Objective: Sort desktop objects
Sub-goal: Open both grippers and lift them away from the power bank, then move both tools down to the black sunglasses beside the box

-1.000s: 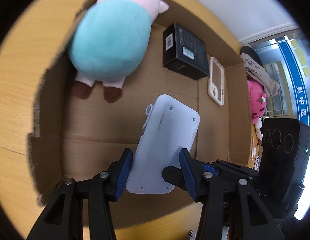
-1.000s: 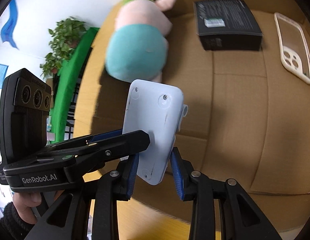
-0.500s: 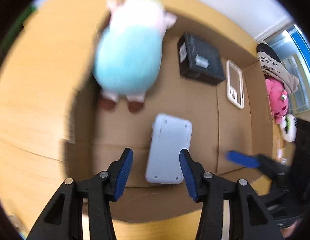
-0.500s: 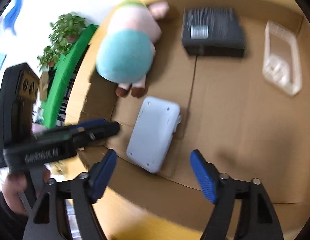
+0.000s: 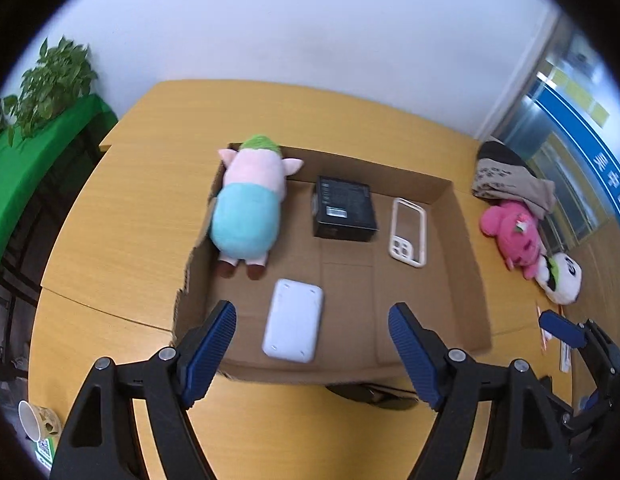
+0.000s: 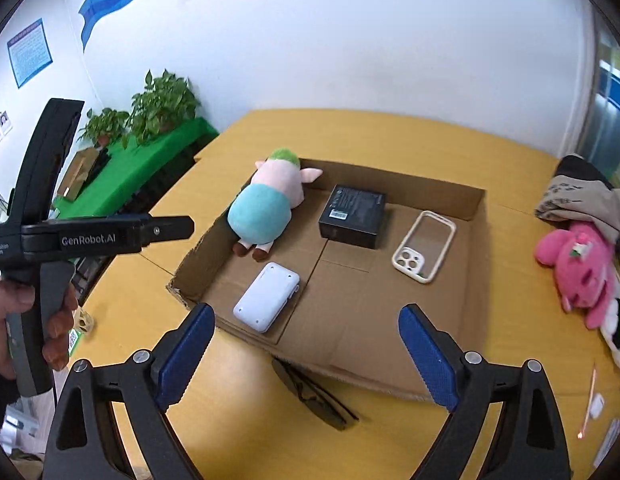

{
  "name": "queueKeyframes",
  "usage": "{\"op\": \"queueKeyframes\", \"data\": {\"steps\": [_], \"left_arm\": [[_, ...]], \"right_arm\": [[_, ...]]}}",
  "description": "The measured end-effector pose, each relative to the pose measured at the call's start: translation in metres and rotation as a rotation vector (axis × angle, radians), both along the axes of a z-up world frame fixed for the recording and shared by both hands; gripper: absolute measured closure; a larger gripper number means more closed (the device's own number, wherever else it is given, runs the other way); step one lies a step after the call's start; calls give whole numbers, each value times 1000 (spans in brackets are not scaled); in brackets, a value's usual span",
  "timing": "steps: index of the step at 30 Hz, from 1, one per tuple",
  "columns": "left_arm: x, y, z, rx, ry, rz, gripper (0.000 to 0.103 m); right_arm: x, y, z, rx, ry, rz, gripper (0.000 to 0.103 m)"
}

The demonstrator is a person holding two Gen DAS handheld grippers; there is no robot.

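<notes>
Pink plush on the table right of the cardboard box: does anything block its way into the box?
Only the box's own right wall. The pink plush lies outside the cardboard box, and that upright wall stands between them, so it must be lifted over. Inside, the floor right of the phone case looks bare.

Cardboard box [image 5: 461,240]: right half of floor bare, open from above. Left side taken by plush pig [image 5: 248,208], white device [image 5: 294,326]; black box [image 5: 343,208] and phone case [image 5: 407,232] along far wall. Glasses [image 6: 313,394] lie on table [image 5: 122,220] before near wall. Plush toys [image 6: 581,268] crowd right edge of frame.
</notes>
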State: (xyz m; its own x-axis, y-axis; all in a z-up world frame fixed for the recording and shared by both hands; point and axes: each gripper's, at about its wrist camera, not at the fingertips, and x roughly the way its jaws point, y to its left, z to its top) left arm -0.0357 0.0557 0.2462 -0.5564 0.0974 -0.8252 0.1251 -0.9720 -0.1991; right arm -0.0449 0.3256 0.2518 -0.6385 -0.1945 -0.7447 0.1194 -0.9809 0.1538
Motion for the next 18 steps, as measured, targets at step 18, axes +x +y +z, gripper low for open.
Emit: {"op": "queueKeyframes", "data": {"steps": [18], "left_arm": [[61,34,4,58,-15,-41,24]], "right_arm": [[67,24,6,-64,-6,21,7]]}}
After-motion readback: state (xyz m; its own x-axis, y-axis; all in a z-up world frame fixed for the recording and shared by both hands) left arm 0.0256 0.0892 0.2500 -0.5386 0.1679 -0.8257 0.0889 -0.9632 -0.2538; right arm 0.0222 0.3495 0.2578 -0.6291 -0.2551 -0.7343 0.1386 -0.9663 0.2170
